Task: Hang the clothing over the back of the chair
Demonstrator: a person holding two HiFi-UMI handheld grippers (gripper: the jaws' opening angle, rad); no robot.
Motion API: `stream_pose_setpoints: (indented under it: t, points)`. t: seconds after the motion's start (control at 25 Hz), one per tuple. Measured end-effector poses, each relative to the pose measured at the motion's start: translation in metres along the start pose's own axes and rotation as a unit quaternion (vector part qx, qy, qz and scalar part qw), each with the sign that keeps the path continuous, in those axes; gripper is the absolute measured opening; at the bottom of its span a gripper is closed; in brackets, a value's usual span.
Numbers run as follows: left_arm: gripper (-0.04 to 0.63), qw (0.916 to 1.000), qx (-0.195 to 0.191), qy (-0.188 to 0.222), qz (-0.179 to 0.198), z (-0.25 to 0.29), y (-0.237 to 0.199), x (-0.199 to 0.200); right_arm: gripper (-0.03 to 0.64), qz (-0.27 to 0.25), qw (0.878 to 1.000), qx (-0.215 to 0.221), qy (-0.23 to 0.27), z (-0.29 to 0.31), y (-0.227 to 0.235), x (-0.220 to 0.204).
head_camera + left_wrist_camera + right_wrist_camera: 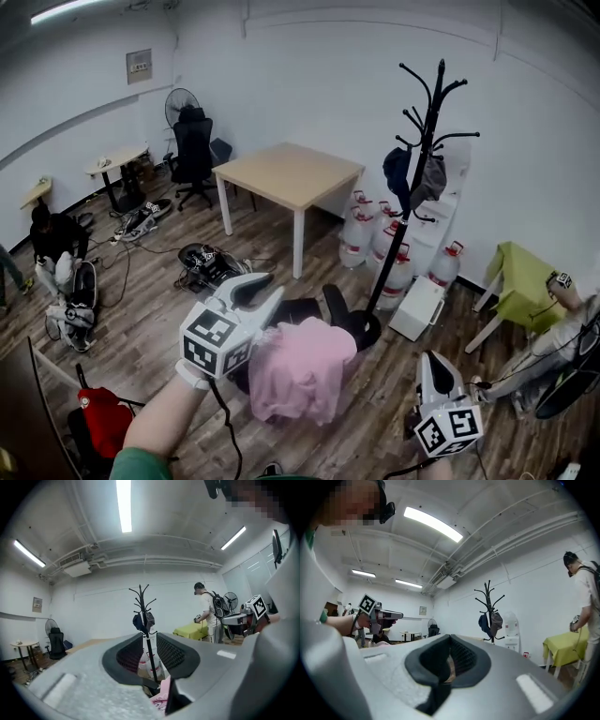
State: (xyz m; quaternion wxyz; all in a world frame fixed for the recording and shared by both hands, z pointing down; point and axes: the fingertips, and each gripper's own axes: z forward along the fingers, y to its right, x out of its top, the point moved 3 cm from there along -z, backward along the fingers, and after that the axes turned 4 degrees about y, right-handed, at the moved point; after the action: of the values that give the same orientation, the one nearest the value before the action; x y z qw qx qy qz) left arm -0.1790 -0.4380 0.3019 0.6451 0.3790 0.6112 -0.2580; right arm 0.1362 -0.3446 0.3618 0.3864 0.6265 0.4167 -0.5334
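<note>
Pink clothing (302, 367) is draped over the chair (300, 309) at lower centre. The left gripper (272, 289) is being closed on nothing. The right gripper (434, 361) is seen closed and empty.

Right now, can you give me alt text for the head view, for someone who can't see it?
A pink garment lies draped over a dark chair. The left tongs hover at its upper left edge, closing with nothing between them; the right tongs sit lower right. A coat stand and table stand behind.
</note>
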Motion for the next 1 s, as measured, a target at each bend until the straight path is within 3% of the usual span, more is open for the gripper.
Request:
stream_pose_setpoints:
  t: [0.32, 0.52, 0.8, 1.0]
  points:
    - [0.011, 0.9928, 0.072, 0.092, -0.027, -0.025, 0.048, 0.016, 0.003, -0.016, 0.999, 0.016, 0.025, -0.008, 0.011, 0.018]
    - [0.011, 0.9851, 0.107, 0.116, -0.066, -0.037, 0.067, 0.009, 0.003, -0.024, 0.999, 0.011, 0.026, -0.023, 0.024, 0.022]
    - [0.012, 0.9841, 0.115, 0.115, -0.072, -0.038, 0.091, 0.001, 0.003, -0.03, 0.999, -0.007, 0.027, -0.039, 0.041, 0.025]
    - [0.012, 0.9872, 0.101, 0.098, -0.076, -0.029, 0.106, -0.01, 0.003, -0.042, 0.999, -0.007, 0.034, -0.047, 0.047, 0.026]
